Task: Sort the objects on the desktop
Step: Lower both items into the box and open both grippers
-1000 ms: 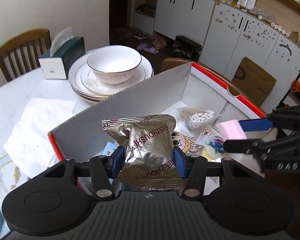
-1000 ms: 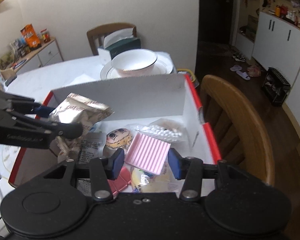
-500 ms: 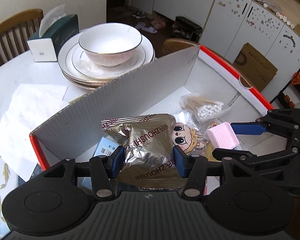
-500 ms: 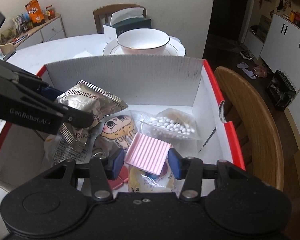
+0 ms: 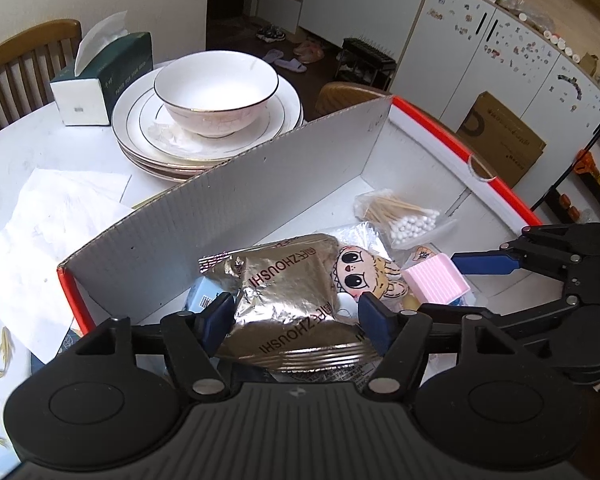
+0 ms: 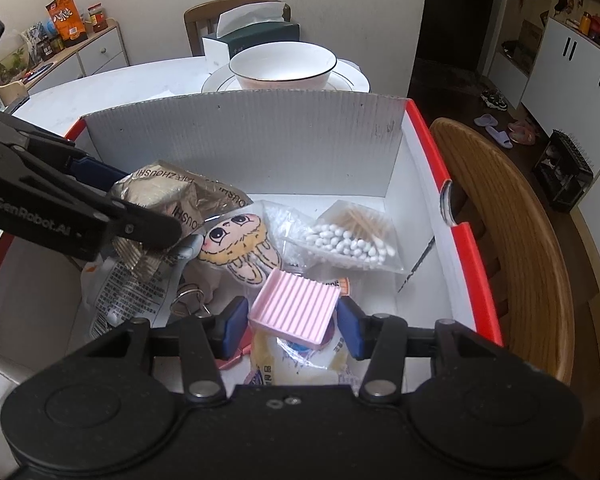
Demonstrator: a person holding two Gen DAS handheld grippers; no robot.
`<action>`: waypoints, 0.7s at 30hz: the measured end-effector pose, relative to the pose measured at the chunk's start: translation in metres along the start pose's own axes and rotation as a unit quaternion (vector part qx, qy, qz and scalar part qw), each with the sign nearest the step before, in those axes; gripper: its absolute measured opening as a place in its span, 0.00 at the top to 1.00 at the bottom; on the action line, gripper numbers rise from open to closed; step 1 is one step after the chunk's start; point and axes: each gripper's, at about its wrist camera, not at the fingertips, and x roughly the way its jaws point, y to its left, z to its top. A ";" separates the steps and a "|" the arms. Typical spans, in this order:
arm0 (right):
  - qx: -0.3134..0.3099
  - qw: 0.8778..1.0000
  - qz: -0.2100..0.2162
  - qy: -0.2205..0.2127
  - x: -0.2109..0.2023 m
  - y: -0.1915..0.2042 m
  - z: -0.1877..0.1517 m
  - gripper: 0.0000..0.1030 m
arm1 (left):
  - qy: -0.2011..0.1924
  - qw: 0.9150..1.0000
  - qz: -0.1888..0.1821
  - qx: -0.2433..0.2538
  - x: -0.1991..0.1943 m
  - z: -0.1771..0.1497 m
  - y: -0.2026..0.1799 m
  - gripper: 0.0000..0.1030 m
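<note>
On the white surface (image 5: 24, 148) beyond the box stand a stack of white plates (image 5: 288, 108) with a gold-rimmed bowl (image 5: 216, 88) on top, a dark green tissue box (image 5: 112, 72) to their left, and crumpled white paper (image 5: 48, 232) nearer. A curved wooden chair back (image 6: 512, 232) rises just right of the box.

The corrugated cardboard box (image 6: 244, 140), white inside with red edges, holds a clear bag of cotton swabs (image 6: 348, 240) at the far right, a flat cartoon doll charm (image 6: 240, 248) with big eyes in the middle, a printed white packet (image 6: 124, 296) at the left and a yellowish pouch (image 6: 300, 364) at the near side.

The left gripper (image 5: 296, 316) has its blue fingers (image 5: 374, 318) clamped on a crinkled silver foil snack bag (image 5: 288, 292), held over the box's left part. The right gripper (image 6: 292, 324) has its fingers (image 6: 232, 326) closed on a ribbed pink soap dish (image 6: 296, 308), held just above the yellowish pouch.
</note>
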 end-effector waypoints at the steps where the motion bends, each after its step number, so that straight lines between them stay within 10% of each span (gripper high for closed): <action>1: 0.001 1.000 0.000 0.000 -0.001 -0.001 0.000 0.49 | -0.003 1.000 -0.002 0.000 -0.002 -0.001 0.000 0.34; 21: 0.027 0.998 0.034 -0.041 -0.045 0.007 0.000 0.37 | -0.091 0.996 -0.014 -0.007 -0.065 -0.037 -0.005 0.33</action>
